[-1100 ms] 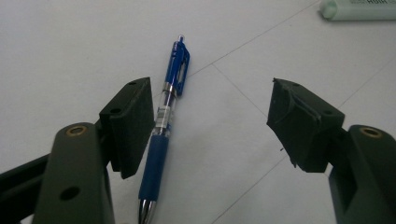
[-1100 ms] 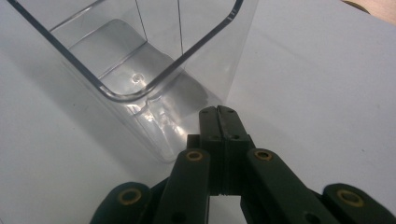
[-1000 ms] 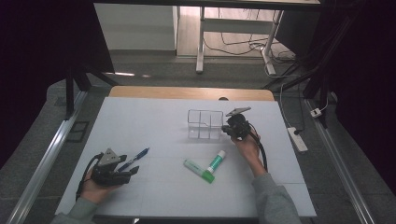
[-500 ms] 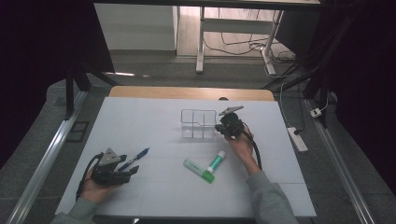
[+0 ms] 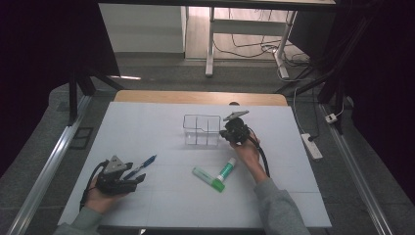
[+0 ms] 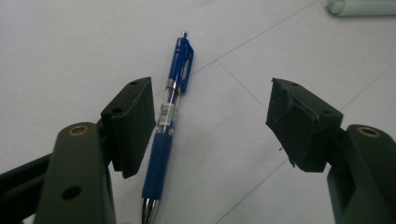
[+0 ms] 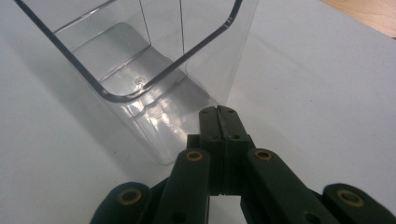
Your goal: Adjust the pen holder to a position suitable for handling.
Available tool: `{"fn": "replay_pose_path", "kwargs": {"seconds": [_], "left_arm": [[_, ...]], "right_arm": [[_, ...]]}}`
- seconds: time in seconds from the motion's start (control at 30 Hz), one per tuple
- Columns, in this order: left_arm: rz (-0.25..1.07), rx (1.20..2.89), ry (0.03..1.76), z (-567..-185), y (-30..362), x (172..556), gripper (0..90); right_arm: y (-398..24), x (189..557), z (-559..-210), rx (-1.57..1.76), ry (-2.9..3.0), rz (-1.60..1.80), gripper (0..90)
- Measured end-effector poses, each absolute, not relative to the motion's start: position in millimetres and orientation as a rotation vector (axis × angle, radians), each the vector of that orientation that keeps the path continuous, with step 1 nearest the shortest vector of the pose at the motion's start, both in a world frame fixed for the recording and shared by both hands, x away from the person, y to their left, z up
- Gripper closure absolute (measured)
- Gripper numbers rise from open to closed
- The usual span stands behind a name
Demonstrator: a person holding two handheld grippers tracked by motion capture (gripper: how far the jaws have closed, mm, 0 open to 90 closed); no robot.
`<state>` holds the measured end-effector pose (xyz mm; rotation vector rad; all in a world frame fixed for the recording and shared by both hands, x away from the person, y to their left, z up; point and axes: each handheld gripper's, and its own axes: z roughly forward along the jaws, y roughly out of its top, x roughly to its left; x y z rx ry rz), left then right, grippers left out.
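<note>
Our right tool (image 7: pixel 218 114), jaws closed on nothing, presses against the clear divided organizer (image 5: pixel 201 129) just ahead; pushing high could tip it. Our left tool (image 6: pixel 210 121) gapes around the blue pen (image 6: pixel 169 116), which could roll away.

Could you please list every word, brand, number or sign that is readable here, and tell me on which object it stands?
No text can be read in these pictures.
Blue pen: a small white label band on its clear barrel, print too blurred to read.
Green and white tube: any print too small to read.
Green marker: any print too small to read.
Clear organizer box: no marking visible.
</note>
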<state>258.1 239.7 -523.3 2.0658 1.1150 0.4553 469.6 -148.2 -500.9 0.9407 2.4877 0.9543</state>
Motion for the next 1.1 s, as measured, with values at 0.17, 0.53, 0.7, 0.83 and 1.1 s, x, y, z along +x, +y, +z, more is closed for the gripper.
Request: {"fn": "replay_pose_path", "kwargs": {"seconds": [0.17,0.53,0.7,0.83,1.1], "left_arm": [[0.467,2.061,1.117,-523,240,258,32.1],[0.471,2.054,1.116,-522,241,257,32.5],[0.471,2.052,1.116,-523,243,257,32.5],[0.469,2.052,1.115,-523,243,258,32.5],[0.469,2.055,1.111,-524,244,258,32.8]], "right_arm": [[-146,470,-501,0.936,2.488,0.957,89.6],[-144,465,-498,0.915,2.462,0.985,89.6],[-148,457,-491,0.908,2.441,1.010,89.6],[-155,448,-485,0.898,2.424,1.013,89.6],[-176,423,-480,0.872,2.414,1.036,89.6]]}}
